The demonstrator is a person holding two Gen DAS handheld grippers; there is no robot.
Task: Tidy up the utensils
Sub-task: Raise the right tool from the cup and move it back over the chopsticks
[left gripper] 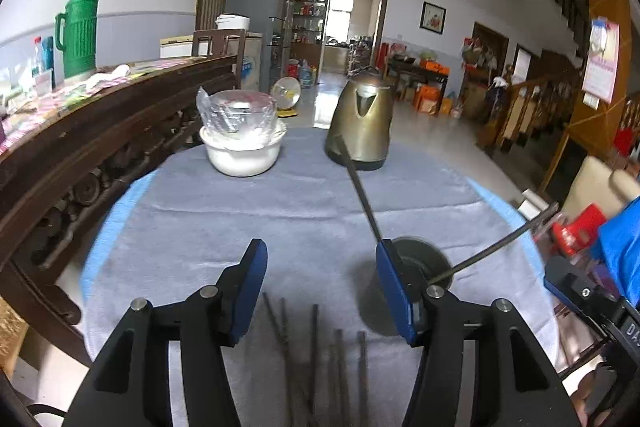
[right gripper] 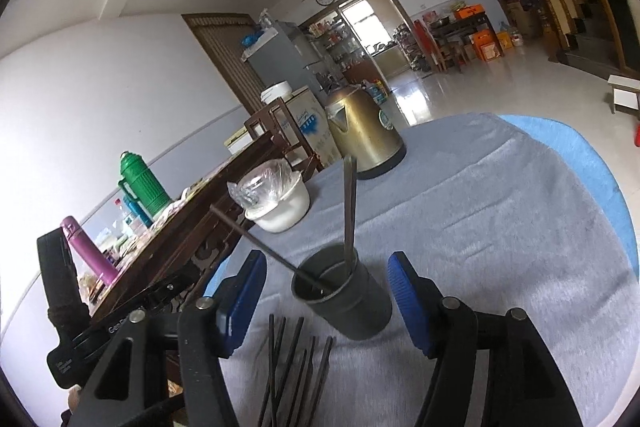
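1. The worktop [right gripper: 500,211] is round, covered by a grey fleecy cloth over a light blue underlay that shows at its edge.
2. A dark grey cylindrical holder cup [right gripper: 348,295] stands upright on the cloth near the near edge of the worktop.
3. Two dark slender chopsticks [right gripper: 349,203] stand in the cup: one leans against the rim towards the far edge, the other slants out over the rim to the side.
4. Five or so more loose dark chopsticks [right gripper: 296,367] lie flat on the cloth at the near edge, just beside the cup, roughly parallel with their ends pointing to the far edge.
5. The left gripper [left gripper: 320,287] has its blue-padded jaws released and apart with nothing between them; its right pad sits just beside the cup.
6. The right gripper [right gripper: 328,295] also has its jaws released; the cup stands between the pads, but they do not press on it.
7. Near the far edge stand a brass-coloured metal electric kettle [left gripper: 362,123] and a white bowl [left gripper: 242,155] holding a glass container wrapped in clear plastic.
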